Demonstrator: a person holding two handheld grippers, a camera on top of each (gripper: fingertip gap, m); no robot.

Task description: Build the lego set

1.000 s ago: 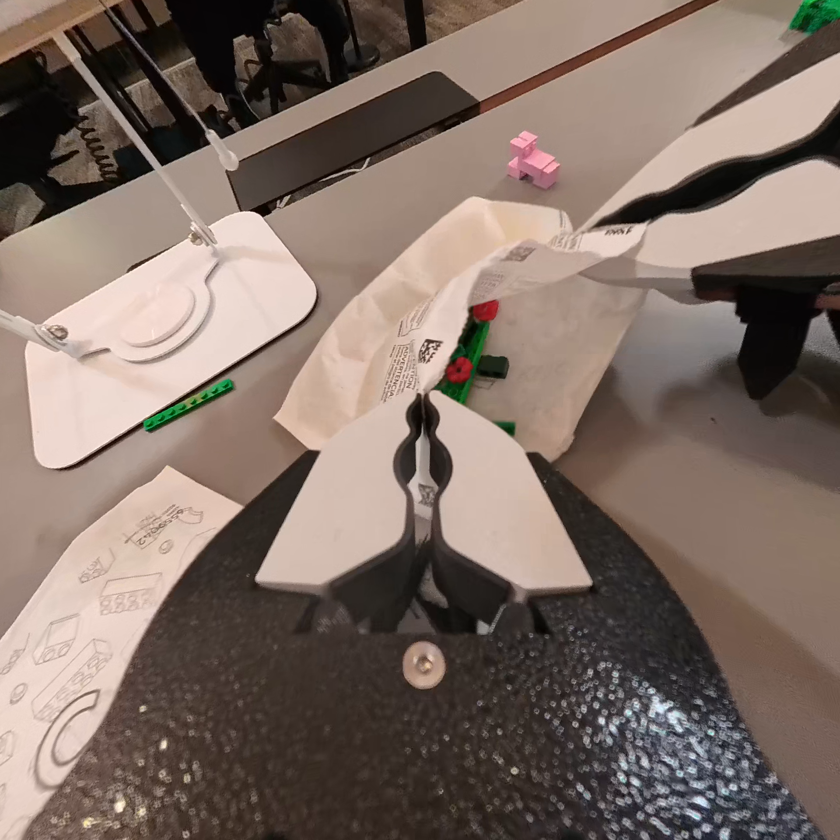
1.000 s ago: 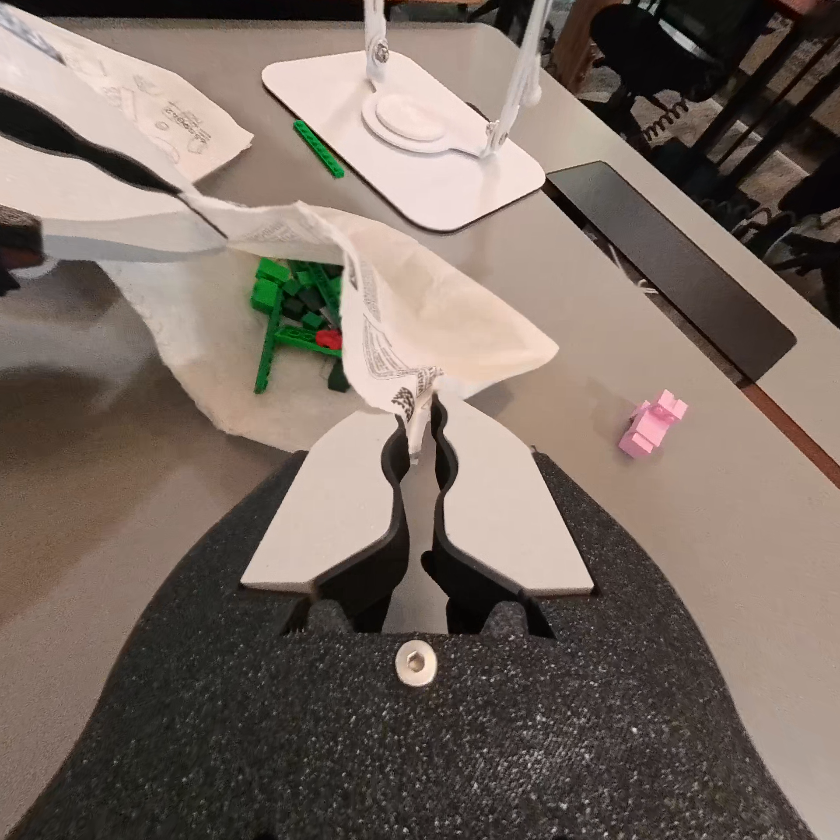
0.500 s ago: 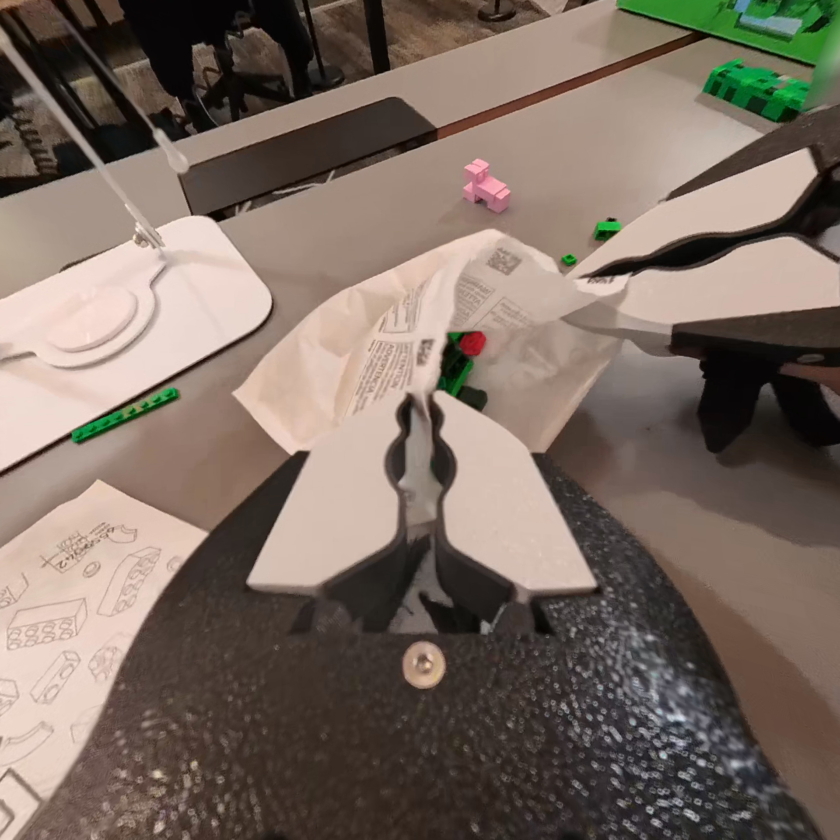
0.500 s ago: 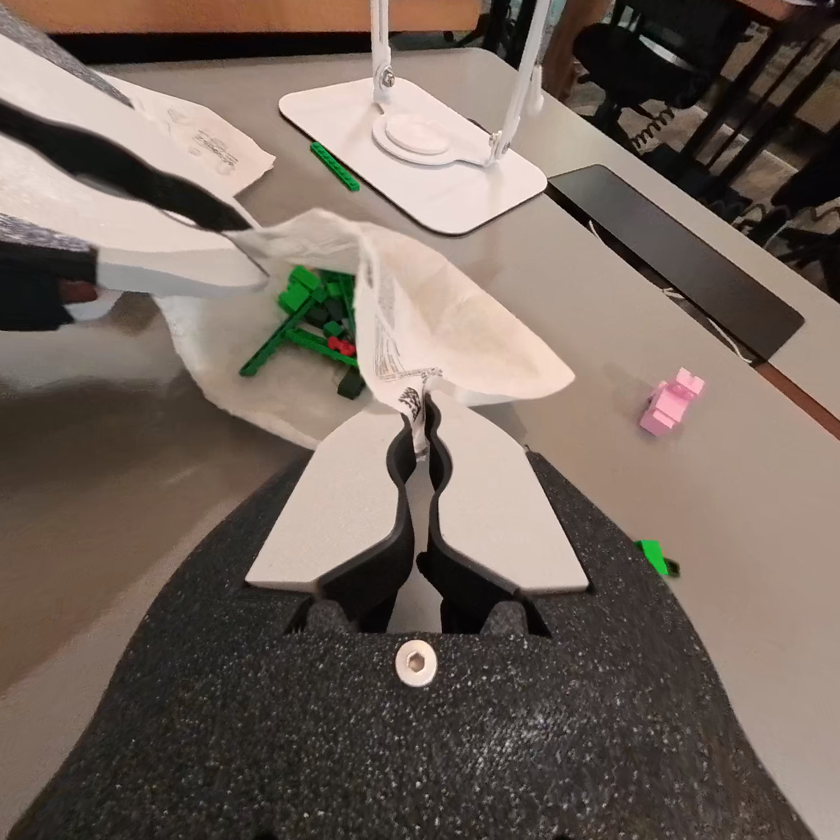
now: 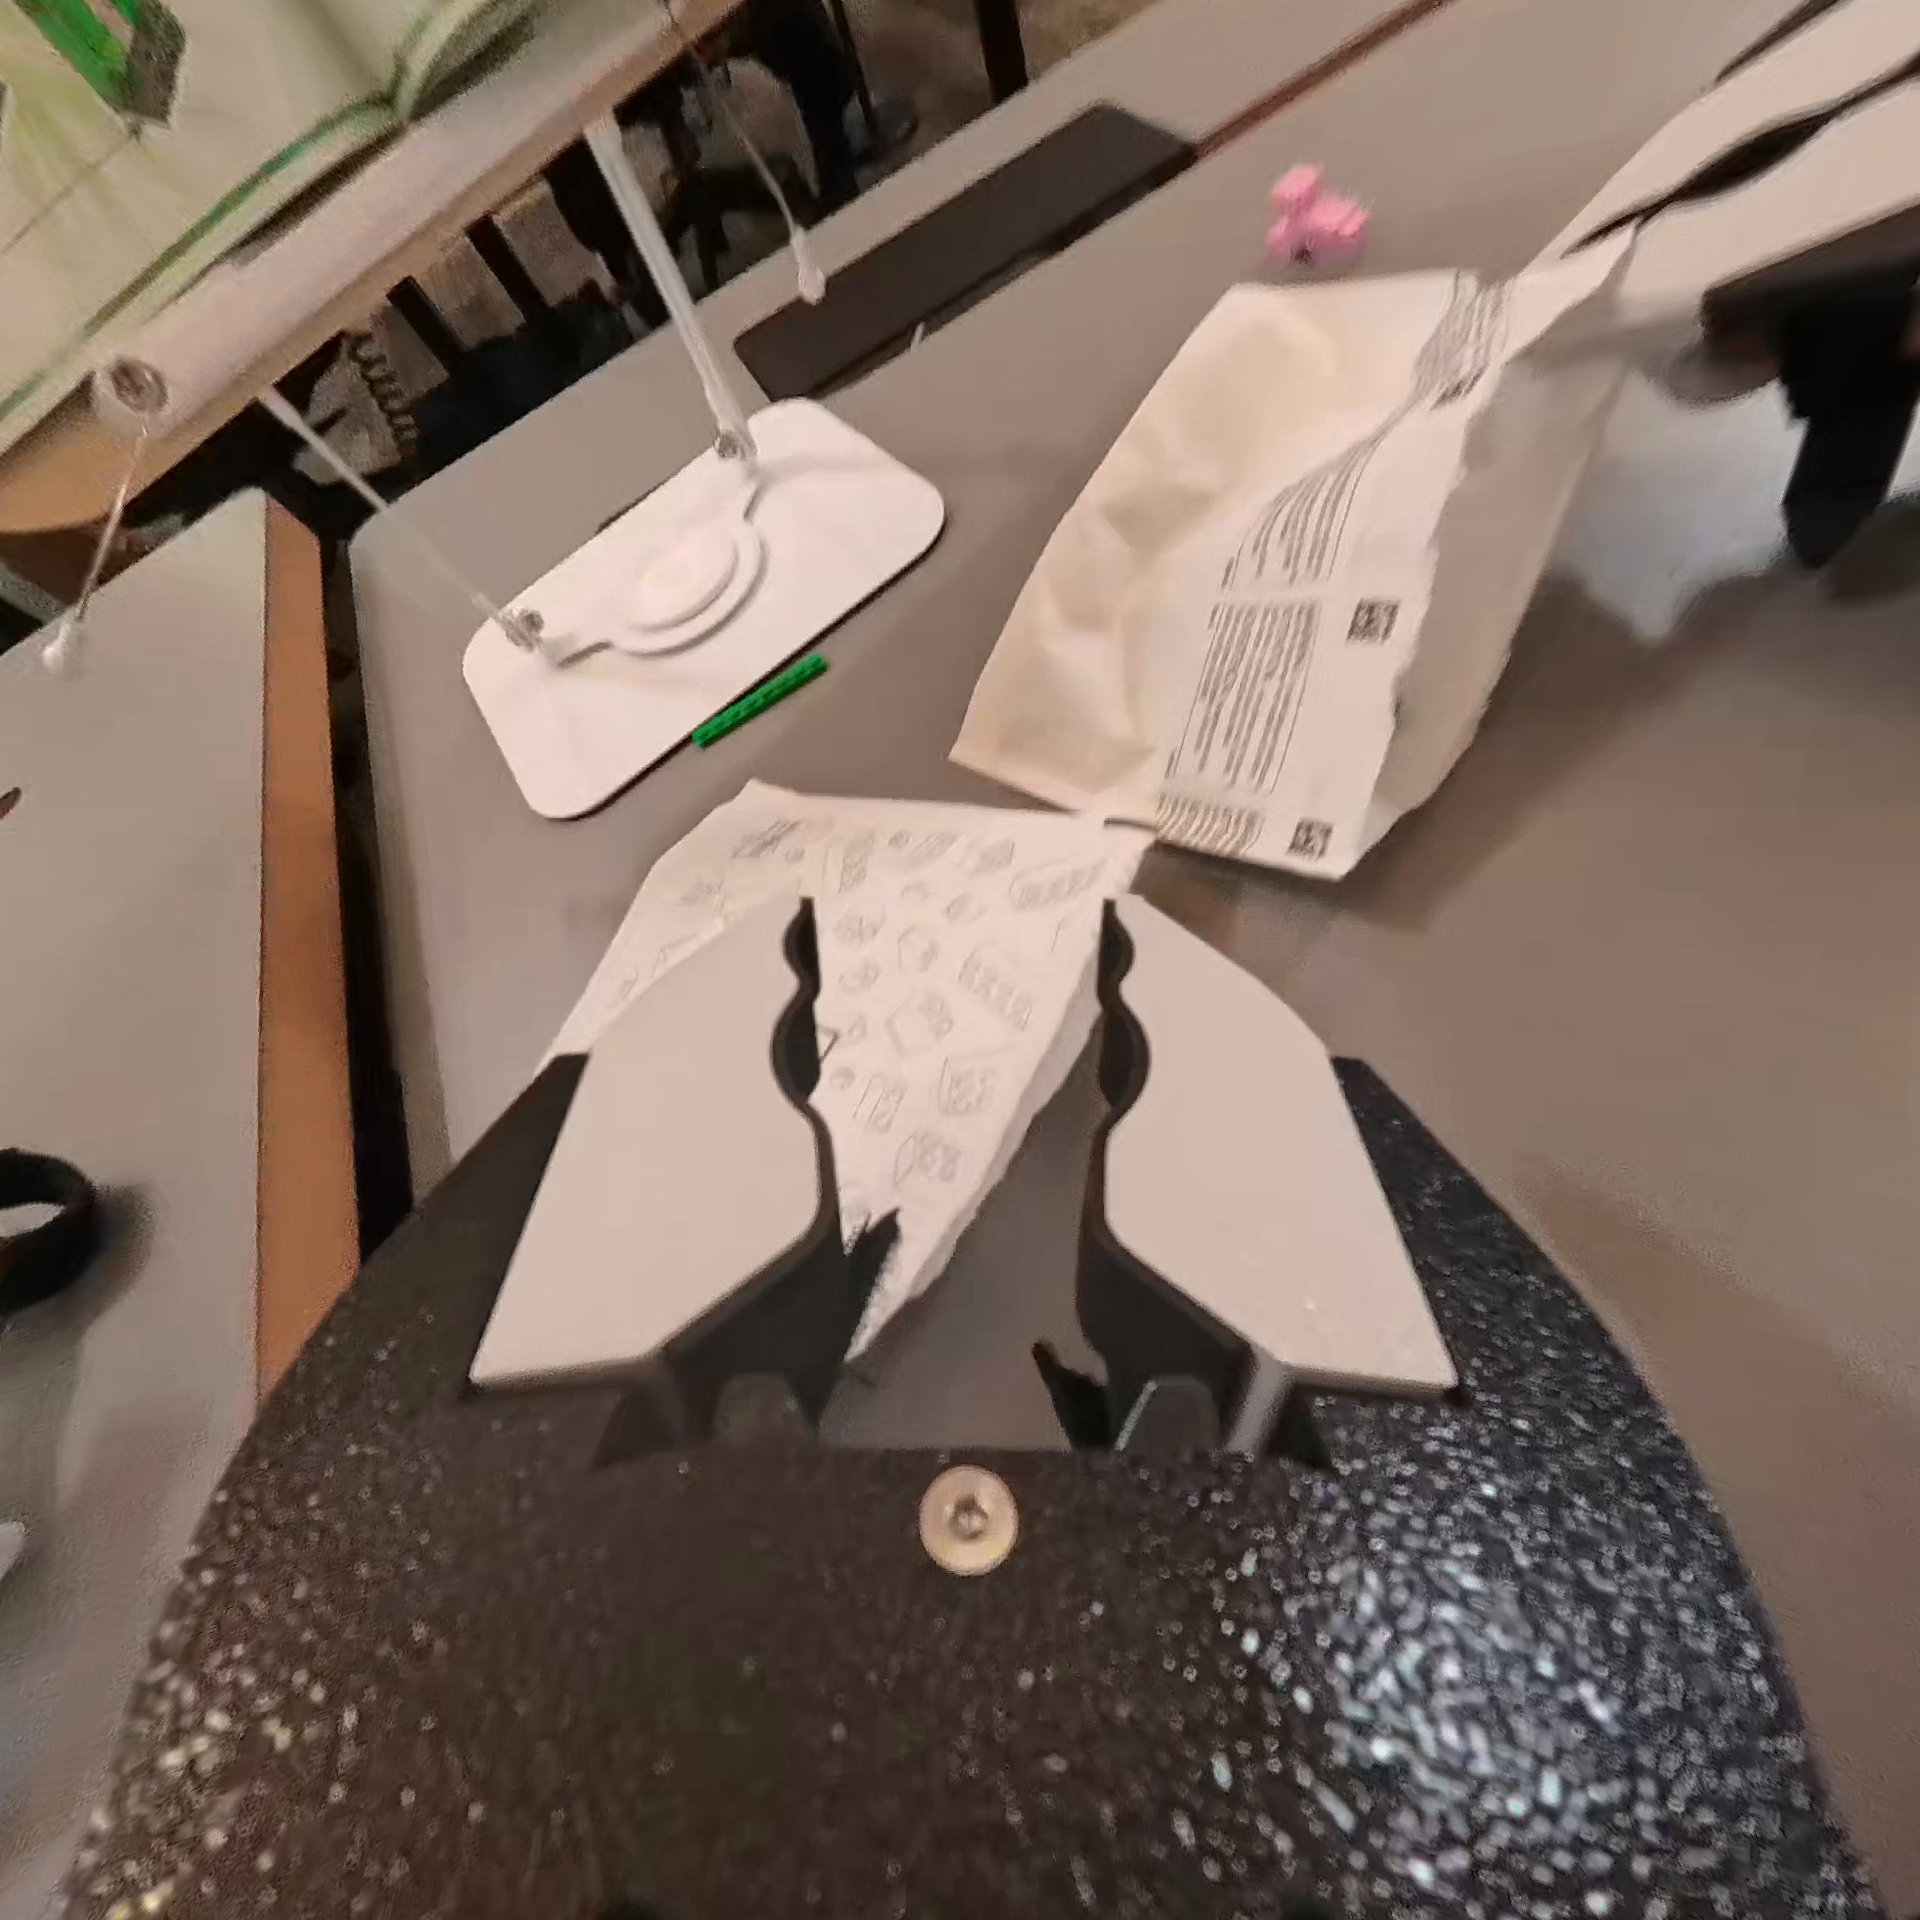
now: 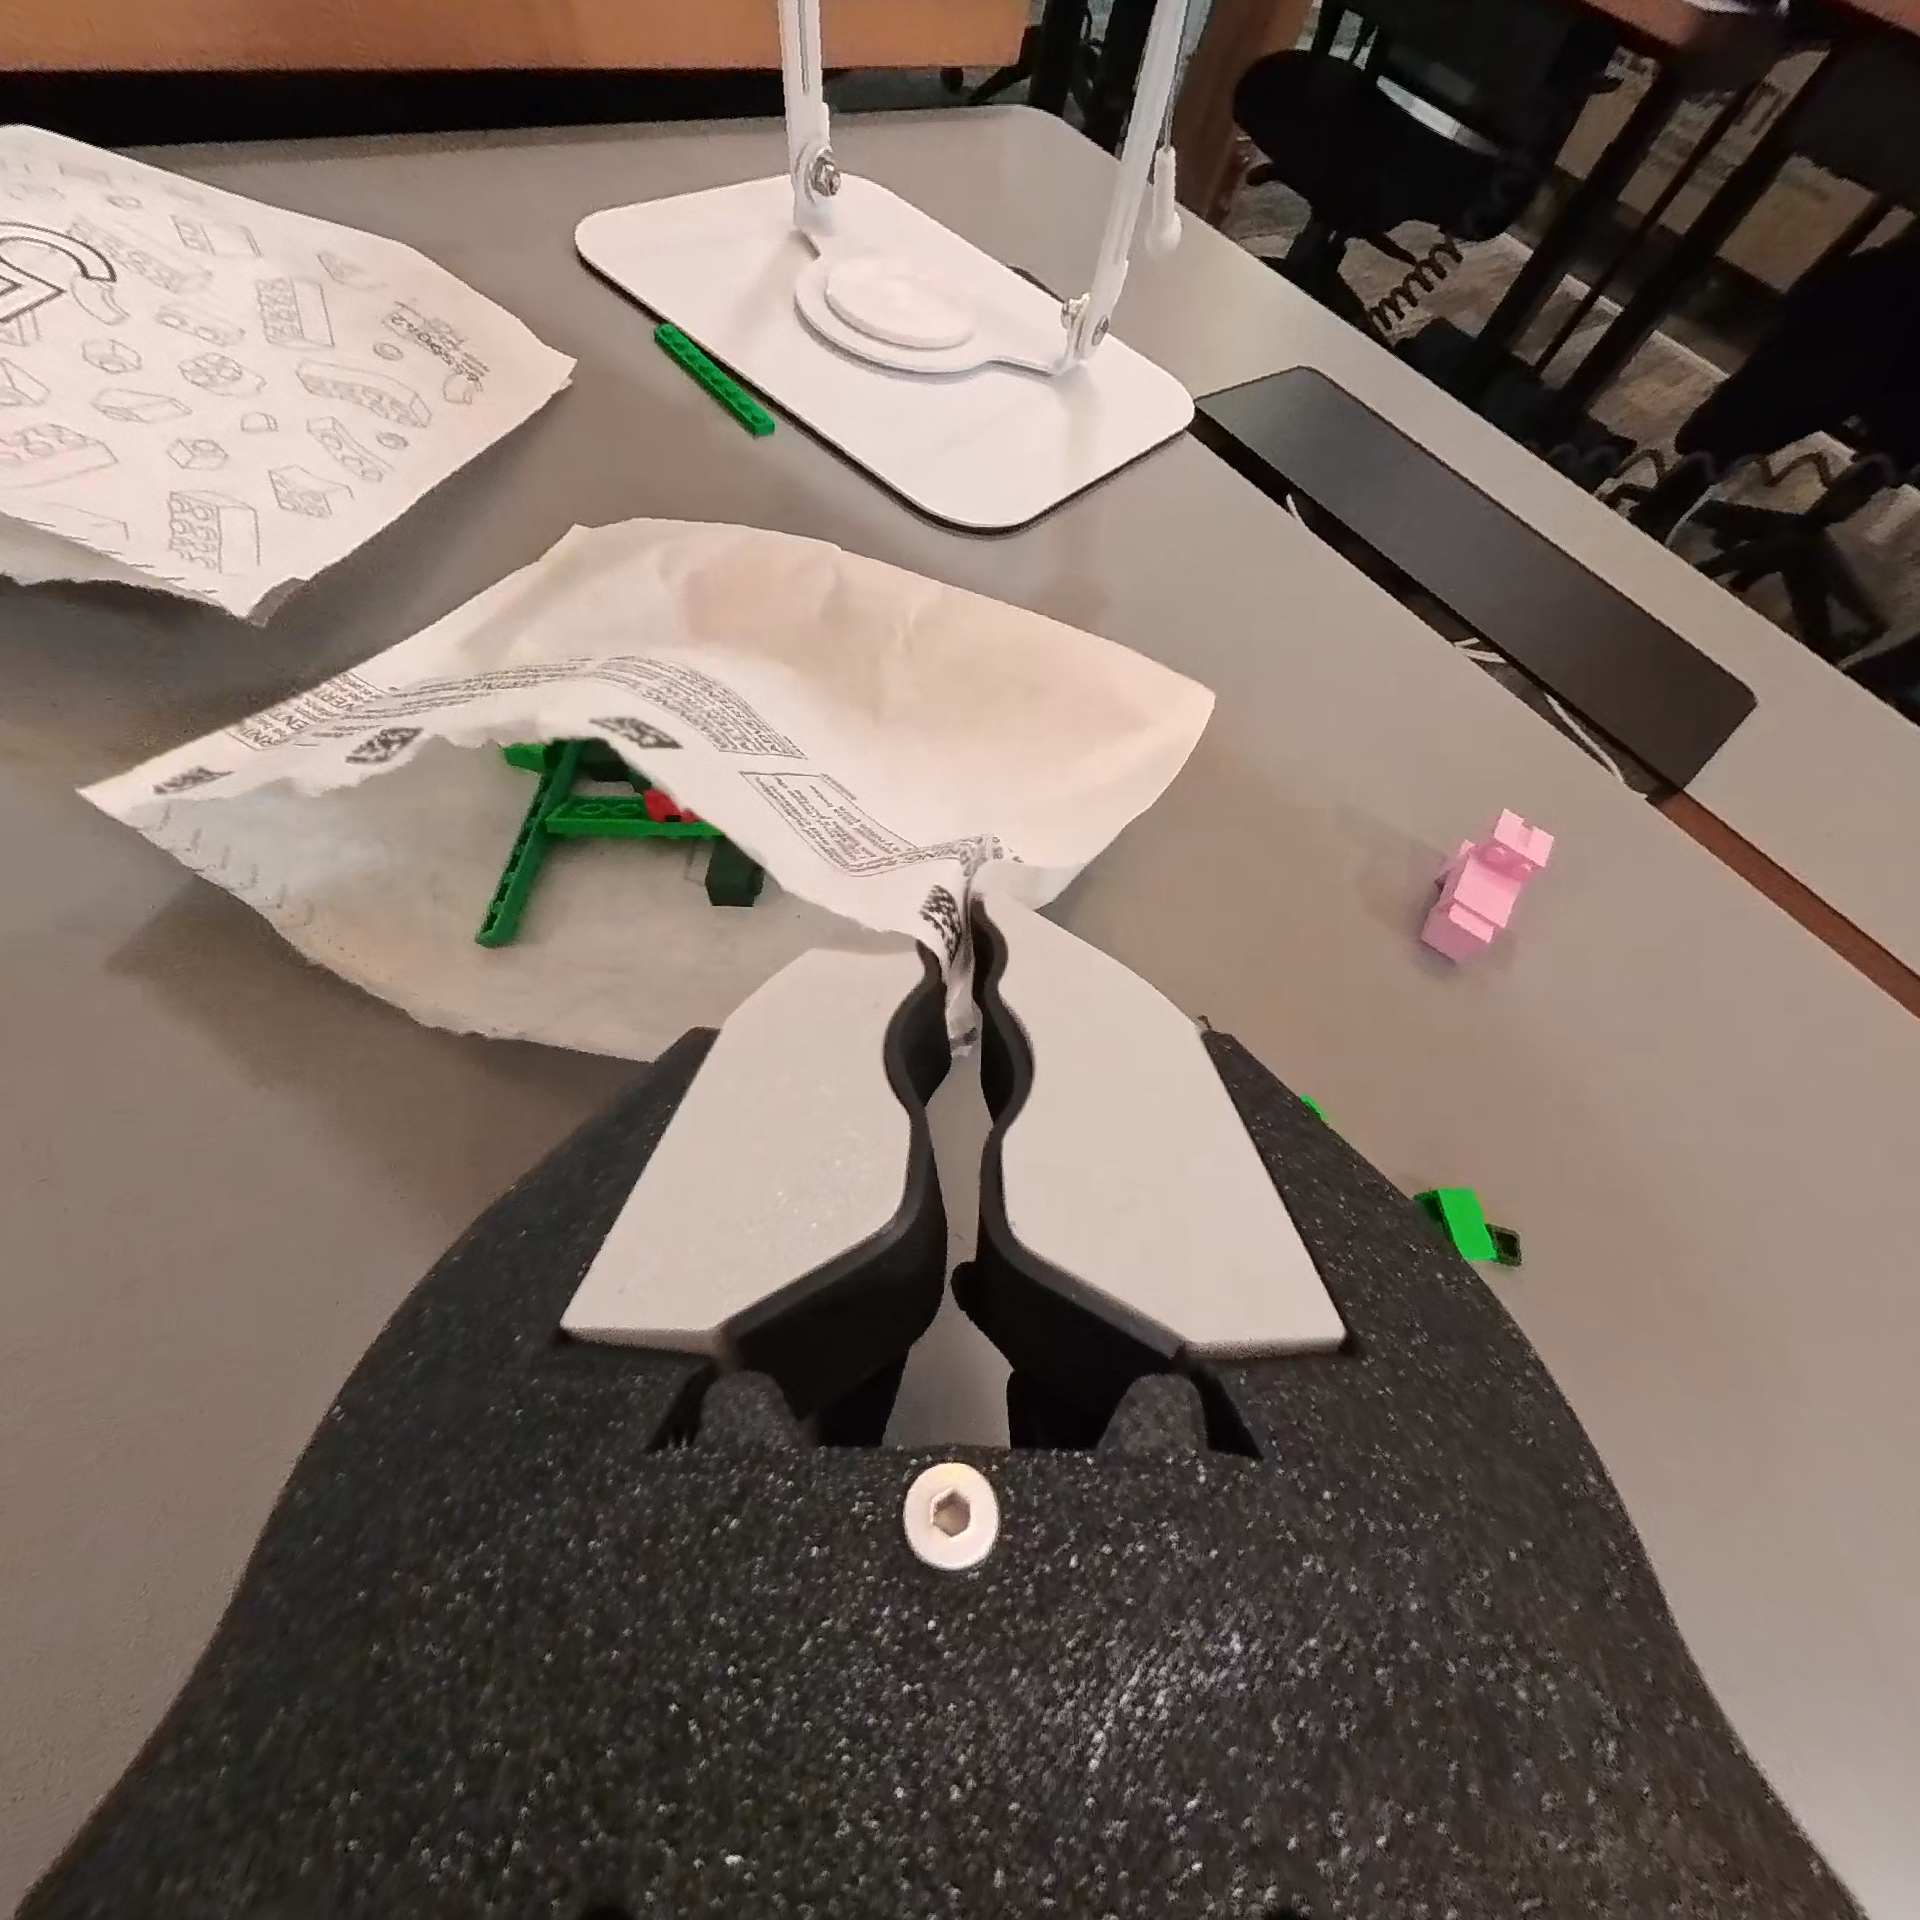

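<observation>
A torn white paper bag (image 6: 831, 644) lies on the grey table with its mouth gaping. Green and red lego pieces (image 6: 582, 831) show inside it. My right gripper (image 6: 961, 935) is shut on the bag's torn printed edge and holds that edge up. In the left wrist view the bag (image 5: 1299, 582) hangs from the right gripper (image 5: 1621, 234) at the top right. My left gripper (image 5: 956, 920) is open and empty. It hovers over a printed paper sheet (image 5: 935, 987) with brick drawings, apart from the bag.
A pink lego pig (image 6: 1486, 883) stands right of the bag. A long green plate (image 6: 712, 379) lies beside the white lamp base (image 6: 935, 353). Small green pieces (image 6: 1465, 1221) lie by my right gripper. A black pad (image 6: 1475, 561) lies near the table's edge. The gap from one gripper's tips to the other's is roughly 25 centimeters. To reach the pink lego pig (image 6: 1486, 883) in a straight line is about 15 centimeters for my right fingers, about 40 centimeters for my left. My left wrist view (image 5: 1325, 208) looks at it from another angle.
My left gripper has let go of the bag's edge, opened, and swung left over the printed sheet. The bag's freed edge has dropped. My right gripper still holds its edge.
</observation>
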